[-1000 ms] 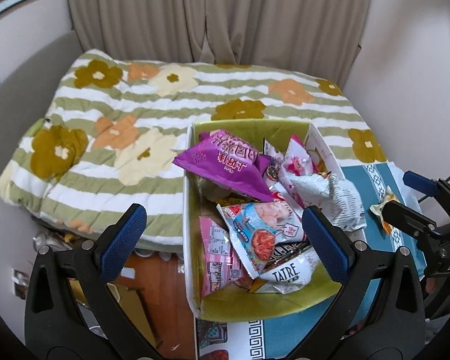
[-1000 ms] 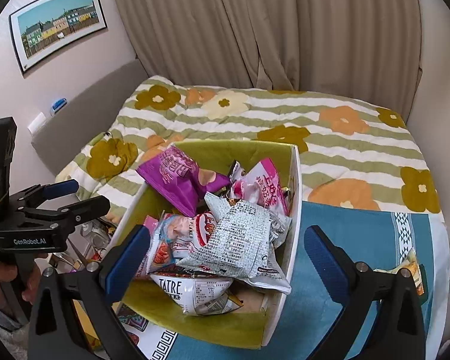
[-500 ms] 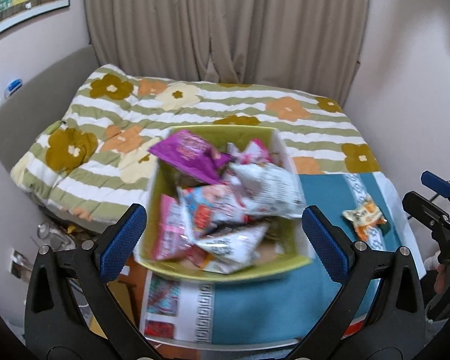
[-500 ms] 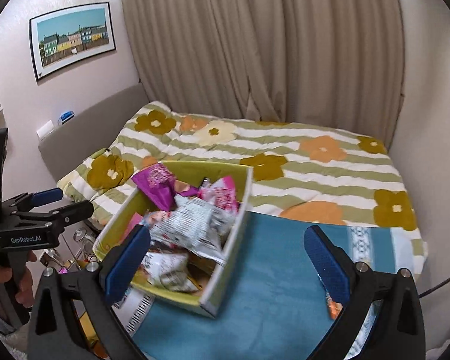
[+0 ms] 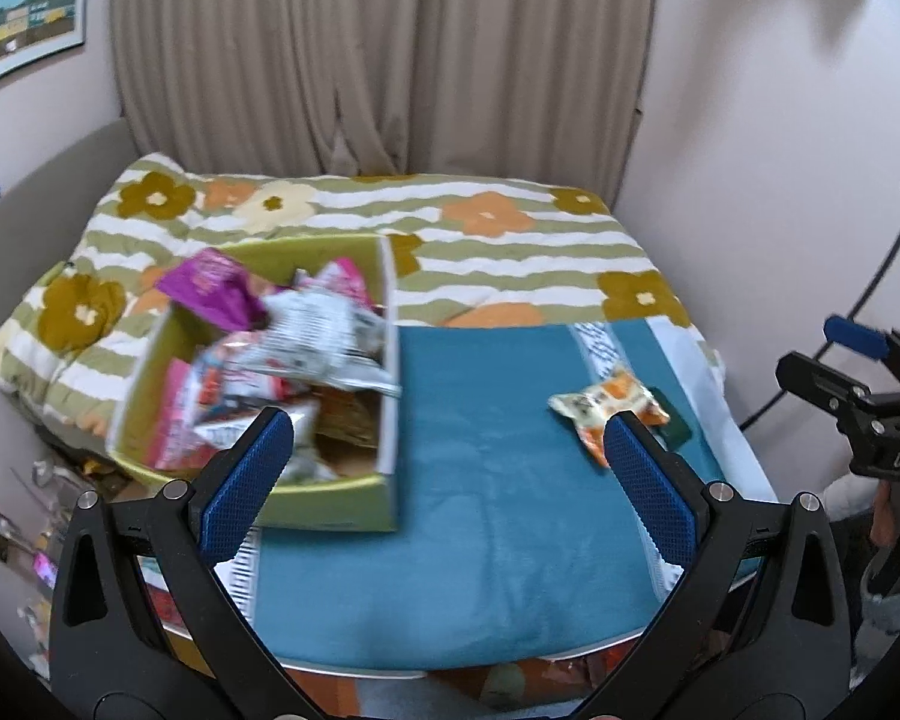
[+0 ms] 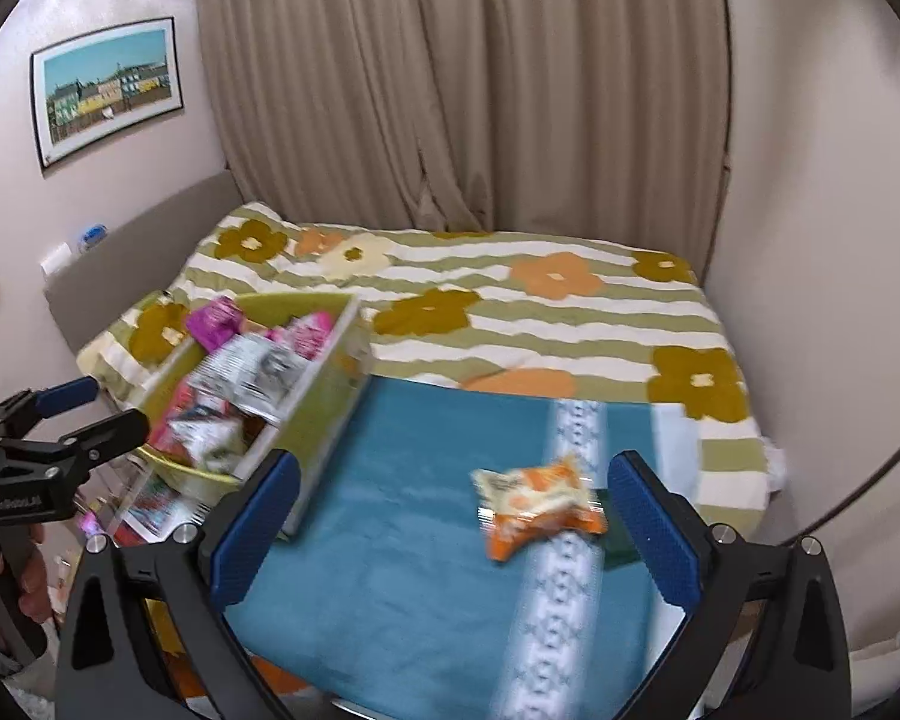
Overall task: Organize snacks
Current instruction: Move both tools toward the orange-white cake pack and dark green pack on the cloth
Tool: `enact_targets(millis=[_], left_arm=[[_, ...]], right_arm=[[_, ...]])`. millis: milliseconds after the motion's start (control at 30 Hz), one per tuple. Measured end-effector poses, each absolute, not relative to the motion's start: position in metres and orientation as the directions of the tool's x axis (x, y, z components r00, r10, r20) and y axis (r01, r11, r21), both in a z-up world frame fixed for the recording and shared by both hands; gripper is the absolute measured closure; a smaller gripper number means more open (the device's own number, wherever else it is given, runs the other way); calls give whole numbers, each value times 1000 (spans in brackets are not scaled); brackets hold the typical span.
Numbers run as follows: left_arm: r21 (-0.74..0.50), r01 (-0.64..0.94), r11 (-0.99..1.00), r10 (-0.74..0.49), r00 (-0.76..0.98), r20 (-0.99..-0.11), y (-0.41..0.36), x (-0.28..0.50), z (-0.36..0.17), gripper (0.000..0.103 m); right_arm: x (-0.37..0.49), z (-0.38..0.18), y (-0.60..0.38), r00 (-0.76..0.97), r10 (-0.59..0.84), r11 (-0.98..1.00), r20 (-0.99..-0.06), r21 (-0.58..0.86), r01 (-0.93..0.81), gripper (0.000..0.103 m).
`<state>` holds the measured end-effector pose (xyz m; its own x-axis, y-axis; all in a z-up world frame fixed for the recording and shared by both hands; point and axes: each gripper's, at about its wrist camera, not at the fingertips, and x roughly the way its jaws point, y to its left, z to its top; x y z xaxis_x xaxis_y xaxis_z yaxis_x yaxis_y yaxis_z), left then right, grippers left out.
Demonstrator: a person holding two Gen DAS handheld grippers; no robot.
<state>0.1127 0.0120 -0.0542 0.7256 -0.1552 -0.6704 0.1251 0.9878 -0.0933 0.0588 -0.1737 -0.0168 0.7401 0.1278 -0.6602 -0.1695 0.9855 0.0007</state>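
One loose snack packet left on the blue cloth, both grippers empty and spread wide.

The orange and white snack packet (image 6: 534,501) lies alone on the blue cloth (image 6: 390,570), on its patterned white strip, well apart from the green box (image 5: 330,504) heaped with other packets. It looks light, puffy and crinkly, likely slippery film that will give under pressure, so a pinch across a sealed end or the middle of the pillow seems safest, and gentle enough not to crush the contents. A small dark green thing just beside it is too blurred to tell. The right gripper (image 6: 450,546) hovers near the packet with nothing between its jaws; the left gripper (image 5: 450,492) hangs likewise empty between box and packet. Nothing blocks the path; the flowered quilt (image 6: 510,312) lies behind.
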Motion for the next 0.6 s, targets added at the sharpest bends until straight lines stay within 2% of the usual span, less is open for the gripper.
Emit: enact_targets(millis=[167,300,600], left_arm=[[-99,185,978,-200,687,-698,-26,128,-74,0],[-54,270,961,-224,652,-725,-61,155,-91,0],[54,574,817,-285,484,-828,-156,241,-159,0]], right_arm=[[63,-29,-211,719,105,986,-687,-22,-165,1],[72,-46,-237,683,101,989,-723,-2,-148,1],[121,-116,-278,557,5,993,-830,-61,-99,1]])
